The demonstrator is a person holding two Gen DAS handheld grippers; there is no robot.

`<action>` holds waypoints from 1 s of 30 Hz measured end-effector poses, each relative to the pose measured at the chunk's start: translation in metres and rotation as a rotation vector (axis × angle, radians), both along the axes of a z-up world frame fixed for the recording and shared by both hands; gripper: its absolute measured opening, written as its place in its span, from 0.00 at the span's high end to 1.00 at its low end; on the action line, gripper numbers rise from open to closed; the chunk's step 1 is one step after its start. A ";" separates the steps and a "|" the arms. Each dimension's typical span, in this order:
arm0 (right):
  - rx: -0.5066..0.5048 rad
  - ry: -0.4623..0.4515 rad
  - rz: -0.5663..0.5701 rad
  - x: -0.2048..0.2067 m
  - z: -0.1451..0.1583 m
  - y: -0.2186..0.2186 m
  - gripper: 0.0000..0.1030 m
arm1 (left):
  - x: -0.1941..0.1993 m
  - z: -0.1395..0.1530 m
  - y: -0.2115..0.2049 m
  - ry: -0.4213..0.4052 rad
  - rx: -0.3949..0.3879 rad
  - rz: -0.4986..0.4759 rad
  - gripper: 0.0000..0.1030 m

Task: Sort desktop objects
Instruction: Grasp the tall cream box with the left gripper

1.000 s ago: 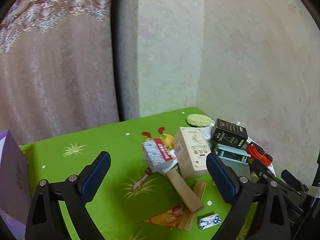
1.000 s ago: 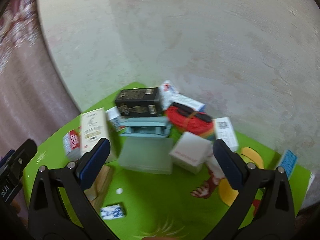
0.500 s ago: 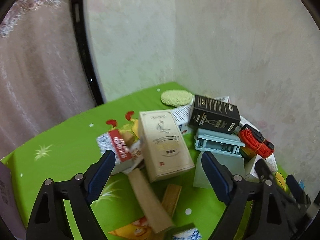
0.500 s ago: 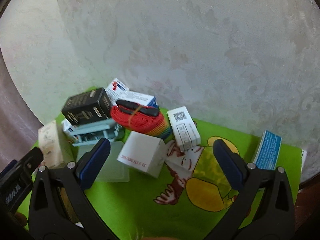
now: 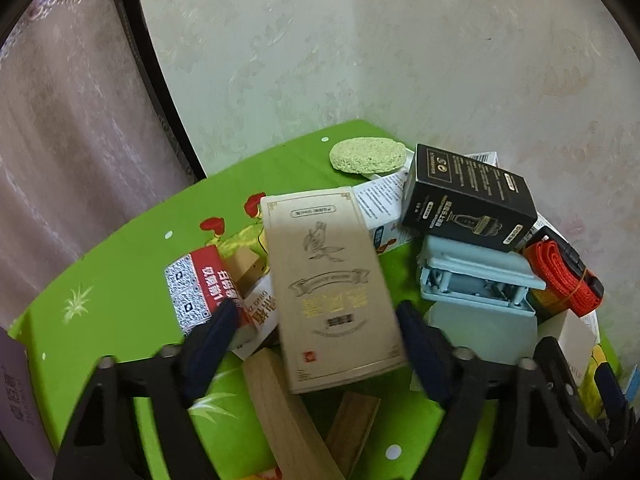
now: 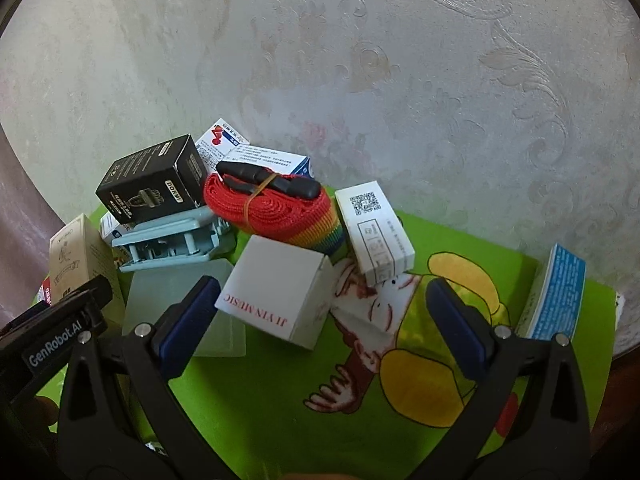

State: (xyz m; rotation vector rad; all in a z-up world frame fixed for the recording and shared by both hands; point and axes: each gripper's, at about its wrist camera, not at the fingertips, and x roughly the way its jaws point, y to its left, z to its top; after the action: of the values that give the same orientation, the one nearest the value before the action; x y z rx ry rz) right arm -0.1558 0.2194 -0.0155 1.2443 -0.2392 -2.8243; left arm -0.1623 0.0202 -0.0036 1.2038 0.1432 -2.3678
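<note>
Left hand-held gripper (image 5: 316,332) straddles the tall beige box (image 5: 332,284); jaws have just been closing, box between them, right pad looks at its edge, left pad short of it, so not clamped yet as far as I can tell. The box lies tilted on wooden blocks (image 5: 280,408), propped off the green tabletop (image 5: 120,272), probably why a side pinch works. The red-white carton (image 5: 204,292) sits just left of the left finger and risks getting nudged.

Right hand-held gripper (image 6: 320,320) is wide open and empty, hovering in front of the white cube box (image 6: 280,300), which sits between its fingers and leans against the red strap roll (image 6: 272,208). Likely its next pick. The black box (image 6: 152,180) is stacked on the blue stapler-like tool (image 6: 172,240), further left.
</note>
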 end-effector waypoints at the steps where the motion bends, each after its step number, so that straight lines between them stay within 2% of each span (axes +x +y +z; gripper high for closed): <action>1: -0.001 -0.002 0.002 0.000 0.000 0.000 0.01 | -0.001 0.001 0.001 -0.006 -0.002 -0.007 0.46; 10: -0.028 -0.016 0.007 -0.006 -0.002 0.002 0.01 | 0.005 0.006 0.001 0.028 0.020 -0.009 0.49; 16: -0.055 -0.012 0.036 0.003 -0.001 0.006 0.11 | 0.016 0.018 0.004 0.086 0.023 -0.010 0.50; 19: -0.061 -0.002 0.049 0.004 0.001 0.004 0.21 | 0.023 0.024 0.007 0.113 0.022 -0.010 0.50; 21: -0.054 0.018 0.070 0.006 0.004 0.001 0.41 | 0.028 0.027 0.008 0.128 0.026 -0.008 0.50; 24: -0.029 0.018 0.095 0.007 0.004 -0.005 0.48 | 0.038 0.032 0.007 0.153 0.032 0.001 0.50; 28: 0.010 0.004 0.123 0.010 0.002 -0.016 0.48 | 0.050 0.036 0.003 0.177 0.041 0.016 0.50; 30: 0.040 0.004 0.117 0.011 0.002 -0.020 0.34 | 0.056 0.037 0.001 0.186 0.045 0.027 0.50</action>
State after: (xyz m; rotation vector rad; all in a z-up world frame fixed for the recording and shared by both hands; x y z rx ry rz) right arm -0.1447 0.1991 -0.0137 1.2176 -0.1072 -2.7451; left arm -0.1064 0.0212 0.0335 0.9931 0.2737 -2.4619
